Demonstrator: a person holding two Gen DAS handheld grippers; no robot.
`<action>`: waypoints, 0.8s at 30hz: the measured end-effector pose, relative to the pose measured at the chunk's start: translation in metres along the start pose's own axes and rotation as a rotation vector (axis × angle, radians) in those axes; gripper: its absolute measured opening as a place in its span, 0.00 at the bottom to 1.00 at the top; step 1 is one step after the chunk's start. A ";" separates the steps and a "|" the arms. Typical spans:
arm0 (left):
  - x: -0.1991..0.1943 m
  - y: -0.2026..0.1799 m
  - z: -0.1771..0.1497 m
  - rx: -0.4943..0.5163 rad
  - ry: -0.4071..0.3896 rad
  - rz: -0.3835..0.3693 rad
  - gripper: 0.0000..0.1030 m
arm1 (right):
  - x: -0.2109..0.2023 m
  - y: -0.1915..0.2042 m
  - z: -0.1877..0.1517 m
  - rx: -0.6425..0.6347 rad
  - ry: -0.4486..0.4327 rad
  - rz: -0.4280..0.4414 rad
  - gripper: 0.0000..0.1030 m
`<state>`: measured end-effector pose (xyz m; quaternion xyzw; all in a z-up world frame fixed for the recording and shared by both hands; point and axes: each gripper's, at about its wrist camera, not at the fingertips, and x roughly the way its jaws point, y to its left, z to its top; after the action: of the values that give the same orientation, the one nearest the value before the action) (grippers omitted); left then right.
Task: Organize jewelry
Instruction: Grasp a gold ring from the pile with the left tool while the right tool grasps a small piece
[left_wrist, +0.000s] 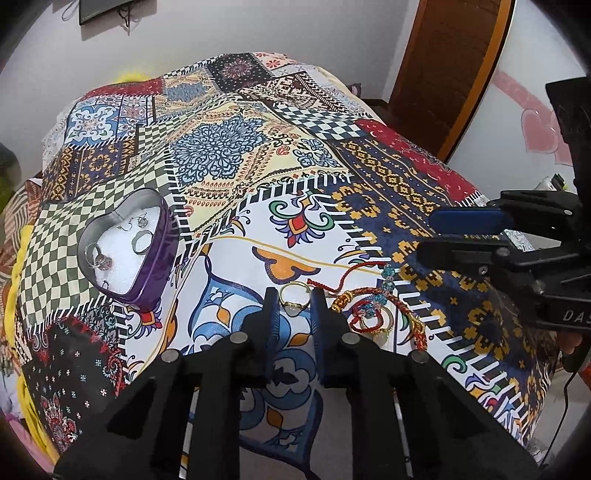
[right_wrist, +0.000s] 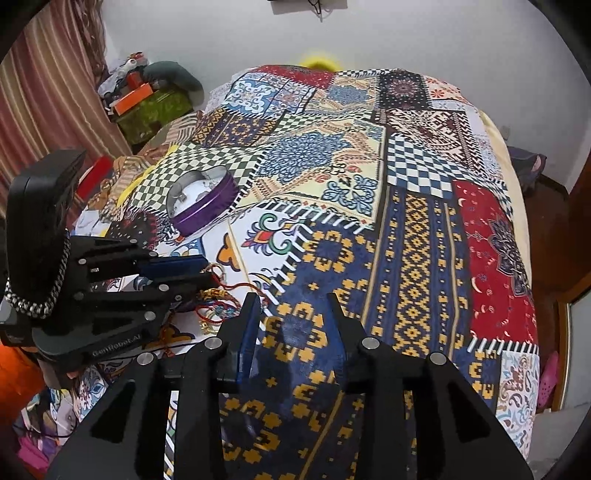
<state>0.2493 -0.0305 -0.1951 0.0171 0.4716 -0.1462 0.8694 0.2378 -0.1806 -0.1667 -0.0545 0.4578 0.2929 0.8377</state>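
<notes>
Left gripper (left_wrist: 294, 301) pinches gold ring (left_wrist: 291, 295): lift straight, carry to purple tin (left_wrist: 147, 273); right gripper (right_wrist: 293, 306) open, empty.

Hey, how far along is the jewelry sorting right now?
Partly done. Several silver rings and earrings already lie in the heart-shaped tin. In hand: the left gripper brackets a gold ring on the bedspread, jaws narrowed around it, a firm pinch not clear. Left: red cord bracelets and more gold rings. The right gripper is open and empty.
</notes>
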 end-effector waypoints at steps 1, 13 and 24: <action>-0.001 0.000 -0.001 -0.002 -0.003 -0.001 0.15 | 0.002 0.002 0.000 -0.003 0.002 0.006 0.30; -0.017 -0.001 -0.020 -0.012 -0.038 0.011 0.15 | 0.030 0.009 0.000 0.016 0.050 0.066 0.12; -0.036 0.003 -0.024 -0.039 -0.073 0.017 0.15 | 0.007 0.022 0.011 -0.020 -0.014 0.037 0.04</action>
<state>0.2122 -0.0151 -0.1795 -0.0012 0.4424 -0.1302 0.8873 0.2372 -0.1558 -0.1615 -0.0523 0.4500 0.3133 0.8346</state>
